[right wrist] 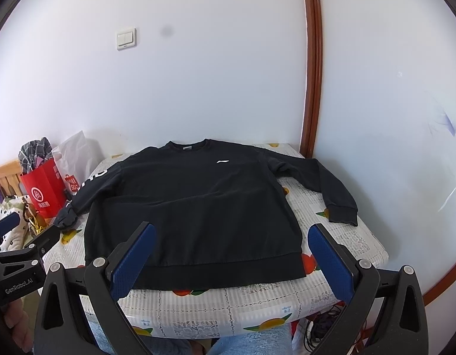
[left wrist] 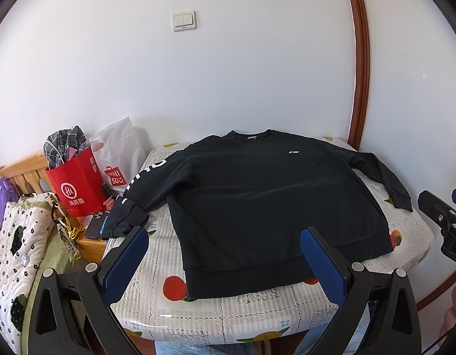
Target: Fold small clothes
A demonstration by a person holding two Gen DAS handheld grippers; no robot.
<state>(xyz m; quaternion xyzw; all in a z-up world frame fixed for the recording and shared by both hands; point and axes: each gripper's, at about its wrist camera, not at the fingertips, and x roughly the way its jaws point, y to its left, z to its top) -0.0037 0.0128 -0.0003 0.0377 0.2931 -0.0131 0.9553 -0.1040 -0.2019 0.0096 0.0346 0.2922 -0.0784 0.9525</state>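
Black sweatshirt (left wrist: 257, 207) flat on table (left wrist: 411, 230), collar at 12 o'clock; left gripper (left wrist: 225, 254) and right gripper (right wrist: 230, 251) jaws wide apart, holding nothing

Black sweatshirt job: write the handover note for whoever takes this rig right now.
Left tool: open, empty, held above the near table edge in front of the hem.
Right tool: open, empty, likewise held short of the hem.
Black sweatshirt: lies flat, front up, on the fruit-print tablecloth, collar toward the wall. Both sleeves are spread out; the lettered sleeve runs off the table's left edge, its cuff draped over the phones on the wooden stand. The plain sleeve lies on the table at right.
Done: garment laid out.
Left: every fold; probably start with the sleeves.
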